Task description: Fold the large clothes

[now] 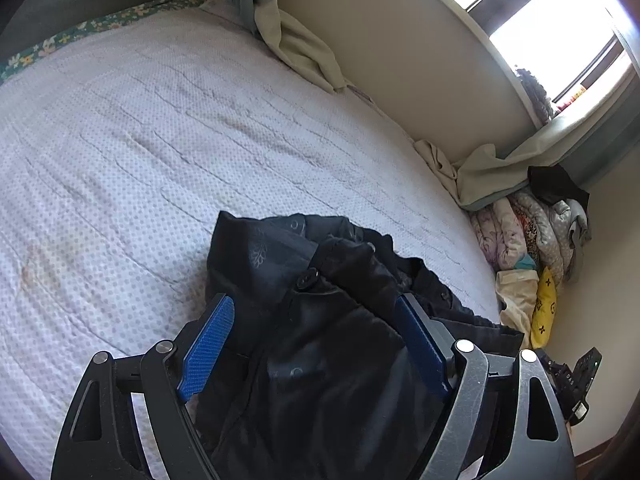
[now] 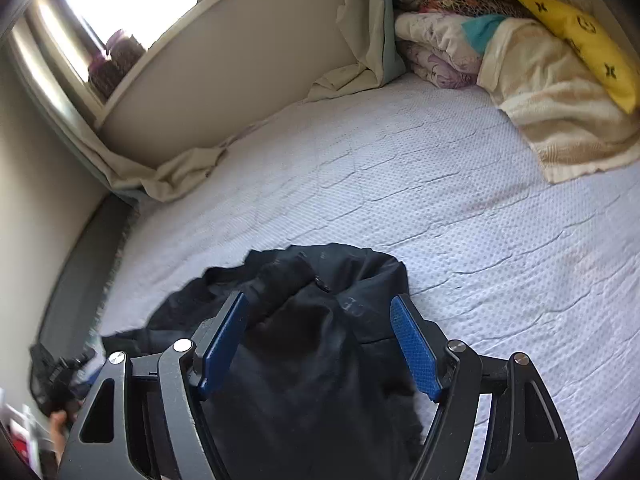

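Left wrist view. Garment (image 1: 320,320): black, buttoned, lying crumpled on the bed (image 1: 160,152) at its near edge. Left gripper (image 1: 316,344): hanging over the garment, jaws standing wide, blue pads (image 1: 208,348) either side of the cloth and not pressing it. Curtain (image 1: 296,44): pale, bunching along the wall at the bed's far side. Bedding pile (image 1: 532,232): sitting in the bed's far corner, well apart from the garment, with a yellow cushion (image 1: 544,312) leaning beside it. Window (image 1: 540,28): glaring above the bed.

Right wrist view. Garment (image 2: 304,320): lying on the bed (image 2: 440,208) near its front edge. Right gripper (image 2: 320,344): pointing down at the garment, jaws standing wide, cloth between them but not gripped. Bedding pile (image 2: 460,40) and yellow cushion (image 2: 580,40): resting at the bed's far end. Cream towel (image 2: 560,112): spreading below the cushion.
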A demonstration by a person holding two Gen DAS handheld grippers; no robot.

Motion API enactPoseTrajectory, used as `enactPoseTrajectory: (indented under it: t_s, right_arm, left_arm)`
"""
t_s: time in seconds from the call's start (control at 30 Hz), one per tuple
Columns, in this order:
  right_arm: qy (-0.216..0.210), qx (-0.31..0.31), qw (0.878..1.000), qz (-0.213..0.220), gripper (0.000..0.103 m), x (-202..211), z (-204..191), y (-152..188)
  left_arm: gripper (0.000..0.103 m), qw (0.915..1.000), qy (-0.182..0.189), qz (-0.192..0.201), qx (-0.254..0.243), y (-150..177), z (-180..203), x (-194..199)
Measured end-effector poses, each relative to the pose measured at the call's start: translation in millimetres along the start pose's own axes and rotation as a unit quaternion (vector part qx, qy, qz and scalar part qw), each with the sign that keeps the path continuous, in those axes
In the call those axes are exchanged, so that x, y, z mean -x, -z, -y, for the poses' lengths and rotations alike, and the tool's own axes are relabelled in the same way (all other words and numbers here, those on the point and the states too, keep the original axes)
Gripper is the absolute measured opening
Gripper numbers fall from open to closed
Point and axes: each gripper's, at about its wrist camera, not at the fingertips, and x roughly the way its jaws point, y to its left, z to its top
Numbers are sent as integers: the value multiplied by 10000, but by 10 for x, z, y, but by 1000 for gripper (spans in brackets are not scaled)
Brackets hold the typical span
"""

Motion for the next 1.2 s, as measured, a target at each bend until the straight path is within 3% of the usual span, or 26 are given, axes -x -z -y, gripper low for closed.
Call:
enactPoseTrajectory:
  t_s: [0.07, 0.13, 0.2, 0.3, 0.37, 0.47, 0.6, 0.83, 1.2]
  right_arm:
    - [64, 91, 9999, -83, 72, -113, -31, 30]
    - [58, 143, 9997, -214, 71, -218, -33, 54]
    - [31, 212, 9991, -355, 63, -290, -28, 97]
    - [20, 385, 9970, -668, 40, -434, -81, 171]
    - [183, 567, 9951, -791, 17, -468, -142, 211]
    - [335, 529, 9940, -891, 9, -389, -156, 236]
    - [552, 287, 9922, -1083, 8, -282, -51, 301]
    - [673, -163, 9841, -1633, 7, -531, 258, 499]
    - [798, 217, 9837, -1595, 8, -702, 323, 782]
  left_arm:
    - [81, 10000, 18, -84, -47, 31, 6, -66]
    - [66, 9996, 97, -237, -132, 77, 38, -148]
    - [44, 9991, 57, -361, -232, 129, 74, -213]
    - [18, 9981, -2, -507, -360, 184, 86, -253]
    - [15, 9979, -85, -525, -368, 204, 82, -212]
    - [13, 9977, -251, -514, -368, 239, 64, -111]
    - [13, 9961, -499, -595, -425, 340, -26, -19]
    - [13, 9936, -404, -1055, 72, 455, -313, -291]
    - [17, 9924, -656, -949, -423, 688, -309, -454]
